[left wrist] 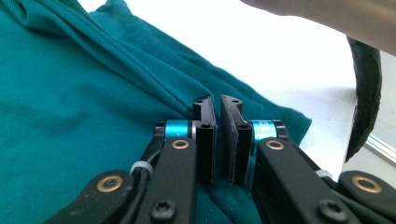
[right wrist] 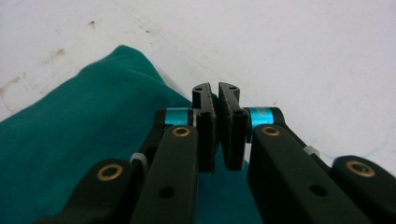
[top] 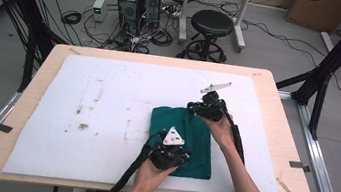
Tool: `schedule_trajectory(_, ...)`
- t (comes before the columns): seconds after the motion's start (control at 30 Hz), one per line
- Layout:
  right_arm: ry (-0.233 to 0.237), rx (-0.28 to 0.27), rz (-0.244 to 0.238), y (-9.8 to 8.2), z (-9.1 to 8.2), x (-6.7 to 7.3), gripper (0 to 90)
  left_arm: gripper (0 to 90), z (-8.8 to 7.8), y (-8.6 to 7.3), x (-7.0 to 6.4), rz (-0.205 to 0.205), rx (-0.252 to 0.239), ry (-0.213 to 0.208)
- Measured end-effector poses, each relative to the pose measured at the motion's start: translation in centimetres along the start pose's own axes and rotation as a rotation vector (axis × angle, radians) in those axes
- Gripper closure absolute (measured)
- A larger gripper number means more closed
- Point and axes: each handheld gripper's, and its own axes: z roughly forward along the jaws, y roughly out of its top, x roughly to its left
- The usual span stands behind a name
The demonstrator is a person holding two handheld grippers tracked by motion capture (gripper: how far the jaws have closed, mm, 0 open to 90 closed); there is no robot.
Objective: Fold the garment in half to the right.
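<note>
Teal cloth [top: 198,143], a folded garment of knit fabric, lies on the white mat [top: 105,112] that covers most of the bench [top: 34,82], right of the mat's middle and nearer the bench's near edge than its far one; its near edge sits close to the mat's near edge. In the left gripper view the fabric [left wrist: 84,107] shows several long ridges and creases running diagonally, with a corner of it ending on the white mat. The left gripper [top: 169,152] is at the cloth's near left corner, held in the person's left hand [top: 150,174], and its jaws stand almost together with only a slim gap; they lie low over the fabric, but whether a fold is pinched between them cannot be told. The right gripper [top: 208,107] is at the cloth's far right corner, held in the right hand [top: 221,131]; in the right gripper view [right wrist: 215,100] its jaws too are nearly closed, with the cloth's edge [right wrist: 93,121] just under and behind them, and a pinch cannot be confirmed there either. Brown stains mark the mat toward its left half. Beyond the bench's far edge stand a black stool [top: 211,28] and two computer towers [top: 139,1] among cables on the floor.
</note>
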Motion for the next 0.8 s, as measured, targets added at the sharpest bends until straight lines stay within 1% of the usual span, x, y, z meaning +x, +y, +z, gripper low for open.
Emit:
schedule_trajectory(0.1,-0.008,0.0,0.007,-0.5,-0.2,-0.4,86.9,84.3,0.5,0.1,-0.2,0.006,0.008,-0.009)
schedule_trajectory(0.17,-0.014,0.003,0.016,-0.9,-0.4,-0.7,86.9,84.3,0.9,0.2,-0.4,0.002,0.008,-0.016)
schedule_trajectory(0.3,-0.024,0.003,0.035,-1.5,-0.7,-1.2,86.9,84.3,1.8,0.7,-0.9,0.012,0.012,-0.02)
schedule_trajectory(0.4,-0.037,0.002,0.039,-1.7,-0.9,-1.5,87.0,84.3,2.3,1.0,-1.1,0.011,0.017,-0.028)
schedule_trajectory(0.43,-0.043,0.0,0.034,-1.8,-0.9,-1.6,86.9,84.3,2.5,1.1,-1.1,0.016,0.022,-0.029)
schedule_trajectory(0.47,-0.046,0.002,0.041,-1.9,-1.0,-1.6,86.9,84.3,2.6,1.2,-1.2,0.016,0.021,-0.031)
schedule_trajectory(0.63,-0.049,0.011,0.064,-2.6,-1.3,-2.2,86.9,84.5,3.3,1.5,-1.8,0.024,0.025,-0.044)
schedule_trajectory(0.8,-0.052,0.007,0.072,-3.2,-1.7,-2.6,86.9,85.1,3.7,1.5,-2.2,0.028,0.025,-0.052)
